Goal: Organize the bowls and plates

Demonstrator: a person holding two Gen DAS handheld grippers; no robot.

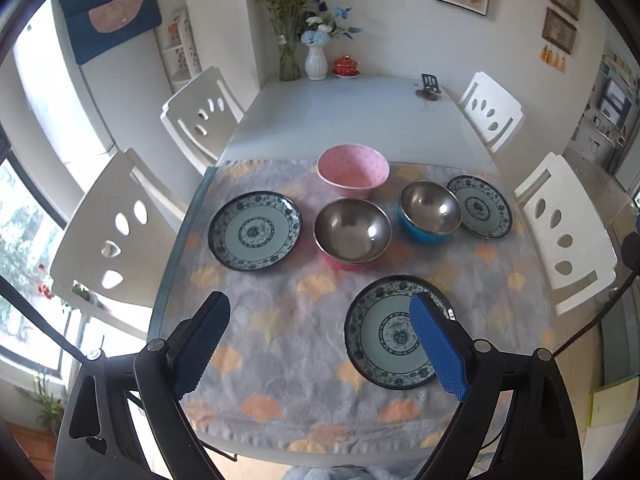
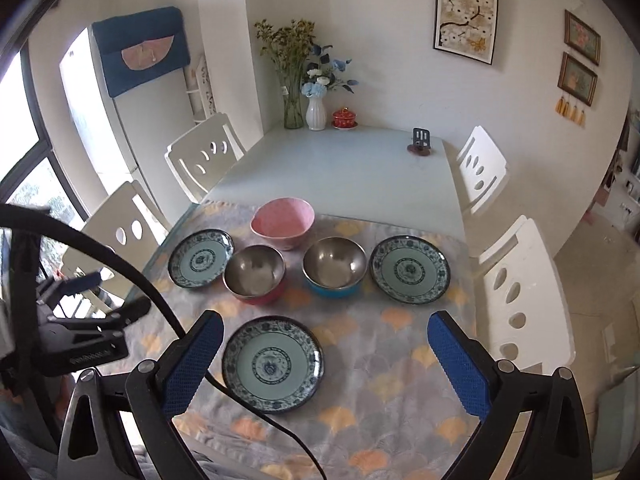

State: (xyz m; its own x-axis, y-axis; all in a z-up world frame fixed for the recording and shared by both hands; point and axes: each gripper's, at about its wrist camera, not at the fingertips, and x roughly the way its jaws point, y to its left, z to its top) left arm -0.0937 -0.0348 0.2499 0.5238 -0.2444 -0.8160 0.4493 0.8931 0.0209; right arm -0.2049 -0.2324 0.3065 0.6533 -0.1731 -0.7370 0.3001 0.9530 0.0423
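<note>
Plates and bowls all sit on the patterned cloth (image 2: pixel 360 380) covering the near end of your table (image 2: pixel 340 160). Near plate (image 2: pixel 273 365) lies closest to you, alone at the front. Behind it runs a row: left plate (image 2: pixel 201 259), red-sided steel bowl (image 2: pixel 255 275), blue-sided steel bowl (image 2: pixel 334 266), right plate (image 2: pixel 409 269). Left plate's rim is just beside the red-sided bowl, maybe touching; can't tell. From the left wrist view the blue-sided bowl overlaps the right plate's edge; from the right wrist view they look apart. Pink bowl (image 2: pixel 282 222) stands upright behind the two steel bowls, between them.

Your left gripper (image 1: pixel 320 344) hovers above the cloth, jaws wide apart, nothing in them; its right finger covers part of the near plate in its own view. Your right gripper (image 2: pixel 326 364) hangs above the cloth too, jaws wide apart and empty, the near plate showing between the fingers toward the left one. A black cable (image 2: pixel 160 304) crosses the right wrist view in front of that finger.

At the far end of the table: glass vase of stems (image 2: pixel 293 108), white vase (image 2: pixel 316 114), red lidded dish (image 2: pixel 344 117), small dark stand (image 2: pixel 421 138). White chairs (image 2: pixel 516 300) line both sides.
</note>
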